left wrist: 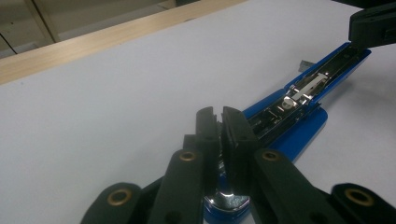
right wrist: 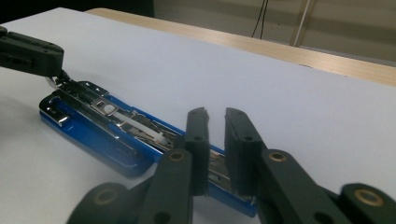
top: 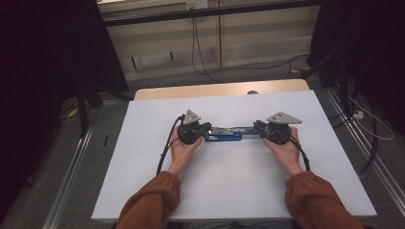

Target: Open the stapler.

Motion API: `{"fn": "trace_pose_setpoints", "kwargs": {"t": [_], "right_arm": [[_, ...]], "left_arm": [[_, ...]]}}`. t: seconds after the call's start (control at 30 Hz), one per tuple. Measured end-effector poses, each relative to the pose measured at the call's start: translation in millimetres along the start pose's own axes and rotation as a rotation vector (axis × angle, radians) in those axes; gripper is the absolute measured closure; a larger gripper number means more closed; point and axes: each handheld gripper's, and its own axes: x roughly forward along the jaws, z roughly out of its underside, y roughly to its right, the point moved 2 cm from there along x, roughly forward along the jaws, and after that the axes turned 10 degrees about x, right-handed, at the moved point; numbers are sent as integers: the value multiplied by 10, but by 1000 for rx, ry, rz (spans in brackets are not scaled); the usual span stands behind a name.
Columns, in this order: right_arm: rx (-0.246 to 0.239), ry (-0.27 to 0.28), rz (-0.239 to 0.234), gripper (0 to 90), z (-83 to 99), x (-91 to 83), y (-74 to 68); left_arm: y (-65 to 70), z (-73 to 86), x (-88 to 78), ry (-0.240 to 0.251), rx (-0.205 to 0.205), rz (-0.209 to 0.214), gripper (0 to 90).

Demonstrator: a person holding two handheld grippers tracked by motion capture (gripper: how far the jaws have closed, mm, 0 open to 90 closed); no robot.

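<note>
A blue stapler [top: 230,134] lies opened flat along the middle of the white table [top: 224,191], its metal magazine [left wrist: 303,91] facing up. My left gripper [top: 208,130] is at the stapler's left end. In the left gripper view its jaws [left wrist: 219,116] stand almost together over that end, and from the right gripper view the left gripper [right wrist: 28,53] looks clamped on the stapler's metal tip. My right gripper [top: 256,128] is at the other end. Its jaws [right wrist: 215,114] stand a finger's width apart over the stapler [right wrist: 107,130], and nothing shows pressed between the pads.
A wooden strip [top: 219,89] edges the table's far side. Cables [top: 198,52] trail on the floor behind it and to the right. Metal rails [top: 71,167] run along both sides of the table. Orange sleeves [top: 153,202] come in from the bottom.
</note>
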Motion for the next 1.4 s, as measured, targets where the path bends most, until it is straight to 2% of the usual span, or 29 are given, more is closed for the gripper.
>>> {"fn": "trace_pose_setpoints", "kwargs": {"t": [0.07,0.27,0.4,0.5,0.57,0.7,0.77,0.8,0.87,0.9,0.93,1.03,1.1,1.13,1.2,1.3,1.4], "right_arm": [[11,4,2,781,-4,-4,13],[22,13,-13,743,-16,-19,15],[29,26,-15,654,-32,-44,9],[30,27,-16,620,-34,-46,6],[28,27,-9,566,-31,-44,8],[41,30,-10,464,-27,-34,19],[47,33,-16,397,-28,-27,20],[36,34,2,315,-25,-17,20],[54,25,-10,241,-14,-5,16],[54,25,-10,241,-14,-5,16],[46,24,-8,208,-10,1,14],[43,22,-2,133,-6,12,12],[50,20,-8,129,-8,5,17],[63,25,-19,113,-15,-4,20],[59,30,-11,99,-27,-16,26],[63,37,-11,91,-35,-23,34],[56,32,-10,87,-36,-33,32]], "left_arm": [[0,0,-1,1,-4,-2,794],[-8,-21,-37,11,-12,-9,753],[25,-49,-48,6,-13,-15,599],[24,-47,-52,-2,-11,-20,575],[9,-41,-57,-1,-30,-22,503],[-19,-25,-79,-3,-46,-19,424],[-21,-19,-82,-18,-40,-35,353],[-23,-14,-80,-31,-33,-44,268],[-29,4,-71,-51,-28,-50,202],[-29,4,-71,-51,-28,-50,176],[-29,8,-68,-49,-28,-46,176],[-26,4,-73,-54,-29,-49,89],[-26,-5,-88,-46,-36,-34,68],[-17,-10,-103,-41,-32,-20,46],[1,-14,-120,-35,-19,-9,45],[13,-12,-139,-38,-11,-13,45],[21,-8,-178,-25,-18,-12,45]]}}
